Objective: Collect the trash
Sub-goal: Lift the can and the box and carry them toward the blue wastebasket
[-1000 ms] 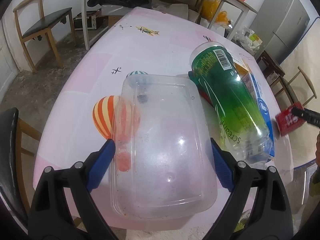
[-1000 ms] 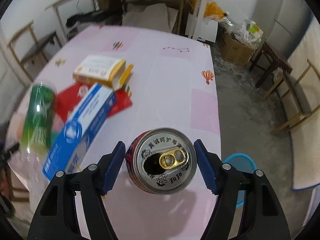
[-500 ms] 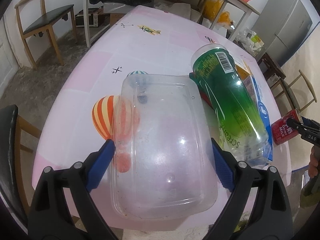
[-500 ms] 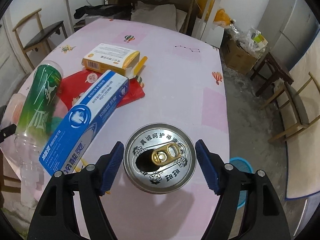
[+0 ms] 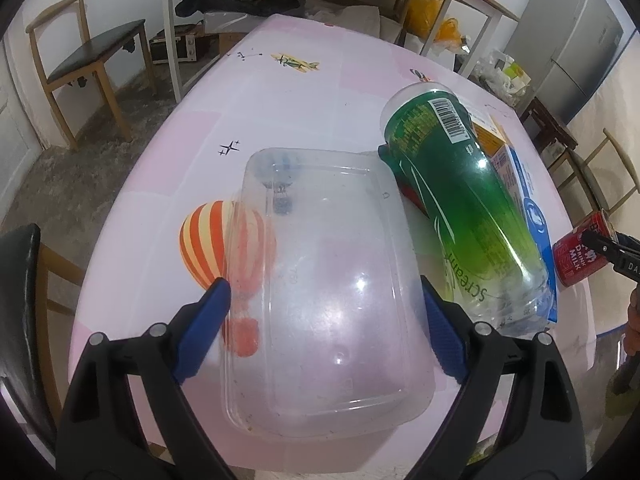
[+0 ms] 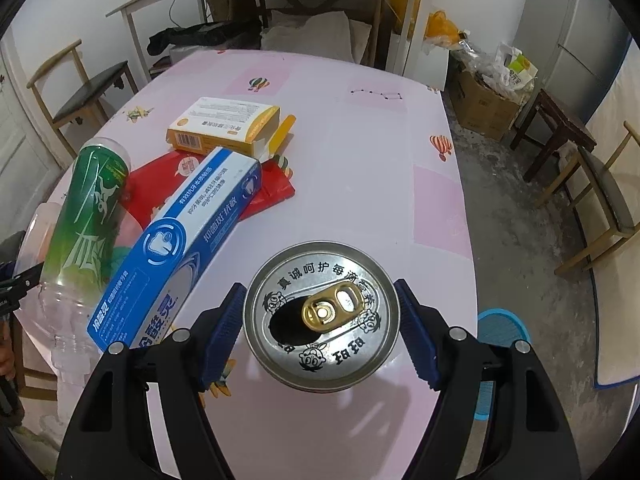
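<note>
The red milk-drink can [image 6: 322, 318] stands upright between the blue pads of the right hand-held gripper [image 6: 320, 330], which pinches it by its sides (the opened silver top faces the camera). It is above the pink bench [image 6: 360, 152], near the bench's edge. To its left lie a blue toothpaste box [image 6: 180, 248] and a green plastic bottle [image 6: 86, 216]. The left hand-held gripper [image 5: 326, 326] is spread around a clear plastic container [image 5: 326, 280], which rests on the bench just beside the bottle.

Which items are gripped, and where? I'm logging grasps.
Right gripper clasps the can by its sides near the top; left gripper straddles the clear tray, contact unclear.
</note>
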A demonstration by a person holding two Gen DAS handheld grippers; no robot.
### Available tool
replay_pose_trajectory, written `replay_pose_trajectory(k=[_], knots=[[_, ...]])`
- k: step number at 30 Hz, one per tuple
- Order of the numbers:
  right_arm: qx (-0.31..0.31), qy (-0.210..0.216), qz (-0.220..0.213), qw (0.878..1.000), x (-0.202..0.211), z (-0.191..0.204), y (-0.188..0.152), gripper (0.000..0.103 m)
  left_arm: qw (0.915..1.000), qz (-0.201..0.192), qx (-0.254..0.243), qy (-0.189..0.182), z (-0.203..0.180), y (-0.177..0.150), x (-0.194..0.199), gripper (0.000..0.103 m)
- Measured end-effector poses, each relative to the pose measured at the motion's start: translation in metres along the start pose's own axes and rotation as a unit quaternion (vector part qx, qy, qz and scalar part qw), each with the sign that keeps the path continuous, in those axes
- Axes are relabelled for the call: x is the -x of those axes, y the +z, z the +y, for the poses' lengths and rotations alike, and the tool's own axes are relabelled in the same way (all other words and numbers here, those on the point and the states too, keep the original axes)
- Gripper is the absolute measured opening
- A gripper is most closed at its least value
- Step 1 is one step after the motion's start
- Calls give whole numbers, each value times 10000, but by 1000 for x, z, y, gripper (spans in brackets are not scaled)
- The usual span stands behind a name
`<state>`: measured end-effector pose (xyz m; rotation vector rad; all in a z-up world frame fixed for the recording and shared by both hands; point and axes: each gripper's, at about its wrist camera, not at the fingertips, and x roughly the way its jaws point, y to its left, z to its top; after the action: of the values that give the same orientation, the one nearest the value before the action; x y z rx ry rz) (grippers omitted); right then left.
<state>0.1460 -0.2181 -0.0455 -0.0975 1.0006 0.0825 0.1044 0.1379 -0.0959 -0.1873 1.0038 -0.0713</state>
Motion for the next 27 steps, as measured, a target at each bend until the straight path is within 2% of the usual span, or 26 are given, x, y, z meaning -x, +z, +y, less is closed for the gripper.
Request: replay_pose_trajectory(k=[2,7,13,17,20,23,26,27], knots=[[-36,-33,3,10000,-2,0,0,64,10000,-36,20,32,2,-1,1,85],[-194,3,-73,9998,2,-4,-2,64,9997,-198,73,120,8,-2,13,82],[-433,178,-346,9983,21,-15,-5,64,9972,-719,81,176,7,-4,54,82],[-681,430,-685,9944,47,-30,-11,64,9941,-1086,-16,39,-4,-4,88,82],[-925,477,-1106,9884,79,-51,-21,64,9901,-1357,-272,-221,-27,3,113,82],[-1269,279,-1449,9809,108,-80,-37,64,9817,-1588,-842,-636,-70,12,129,82],[-1850,-67,-1732,9673,139,-126,-67,64,9683,-1535,-1433,-1354,-130,23,132,82],[-1984,-150,-1765,9640,144,-136,-75,64,9614,-1415,-1634,-1703,-156,29,131,82]])
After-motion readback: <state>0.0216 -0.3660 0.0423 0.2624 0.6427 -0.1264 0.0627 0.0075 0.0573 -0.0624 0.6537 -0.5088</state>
